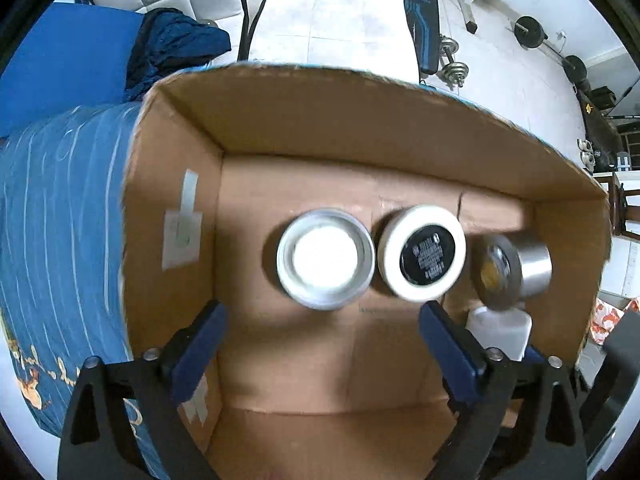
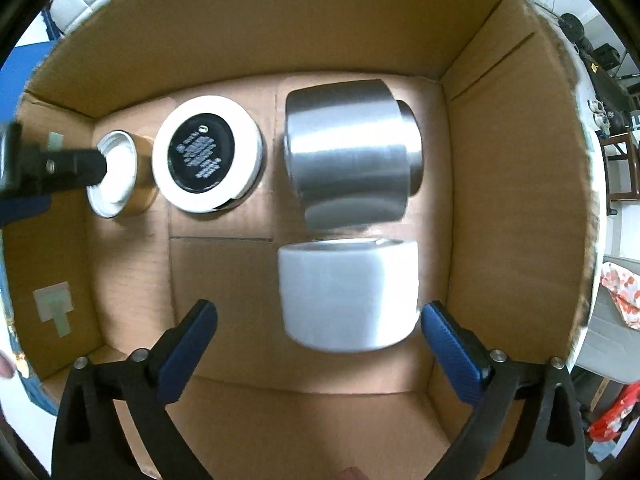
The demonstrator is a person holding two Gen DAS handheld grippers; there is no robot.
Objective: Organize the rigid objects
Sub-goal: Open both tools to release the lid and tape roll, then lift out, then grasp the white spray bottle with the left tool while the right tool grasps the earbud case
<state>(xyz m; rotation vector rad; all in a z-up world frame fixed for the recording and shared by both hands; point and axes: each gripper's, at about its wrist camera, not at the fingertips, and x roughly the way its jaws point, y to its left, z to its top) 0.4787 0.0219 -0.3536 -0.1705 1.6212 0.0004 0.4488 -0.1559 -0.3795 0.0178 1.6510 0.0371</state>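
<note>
I look straight down into a cardboard box. On its floor stand a silver-rimmed jar with a white top, a white jar with a black label, a silver metal cylinder on its side and a plain white jar. My left gripper hangs open above the silver-rimmed jar, holding nothing. In the right wrist view the plain white jar lies below my open right gripper, close to its right pad. The cylinder and labelled jar lie beyond. One left finger covers part of the small jar.
The box wall rises all around the objects. A blue patterned bedcover lies left of the box, with a dark blue cloth behind it. Dumbbells and a bench stand on the white tiled floor beyond.
</note>
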